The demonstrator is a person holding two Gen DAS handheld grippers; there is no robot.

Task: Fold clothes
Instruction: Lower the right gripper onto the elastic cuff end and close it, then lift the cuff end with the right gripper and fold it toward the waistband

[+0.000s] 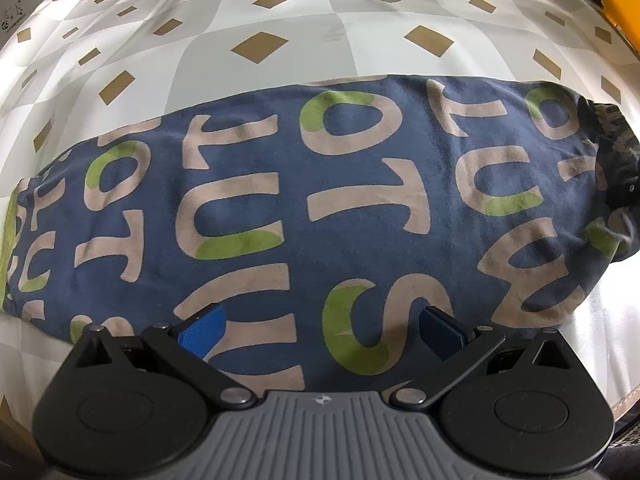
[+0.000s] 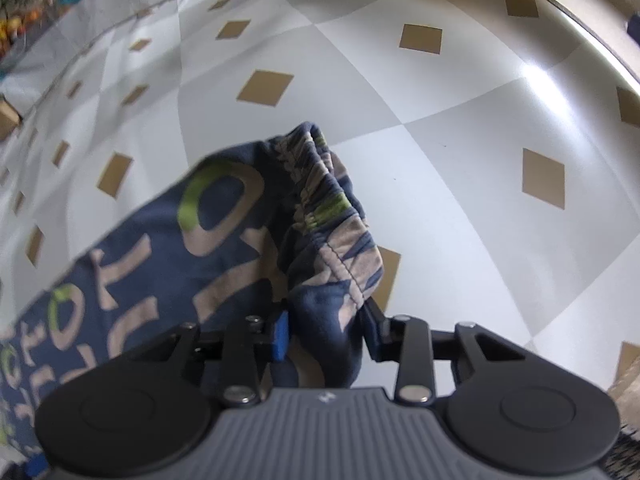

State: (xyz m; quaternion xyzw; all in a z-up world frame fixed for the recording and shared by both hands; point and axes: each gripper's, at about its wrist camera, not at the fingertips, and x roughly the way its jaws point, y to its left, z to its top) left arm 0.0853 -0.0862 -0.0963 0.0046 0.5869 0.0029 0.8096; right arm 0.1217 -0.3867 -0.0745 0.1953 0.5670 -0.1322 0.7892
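So the right gripper [image 2: 326, 334] has its two blue fingers [image 2: 281, 336] pinched in on a bunched-up wad of the garment [image 2: 224, 240], right at the gathered elastic waistband [image 2: 320, 200], which sticks up crumpled above the jaws and looks lifted a bit off the surface. From there the rest of the fabric trails off down to the left in the right wrist view, navy blue with big beige letters and lime green patches. Over on the other side, the left gripper [image 1: 320, 330] is spread wide with nothing between its fingers [image 1: 202, 330], hanging just over the near edge of the same garment [image 1: 320, 208]; can't really tell whether the tips are touching the cloth or not. In that view the garment lies mostly flat, stretched across the middle of the table, with its far right end bundled up where a dark bit of the other gripper shows. Underneath it all is a tablecloth [image 1: 256, 76] in a grey and white checker pattern with little tan diamonds.
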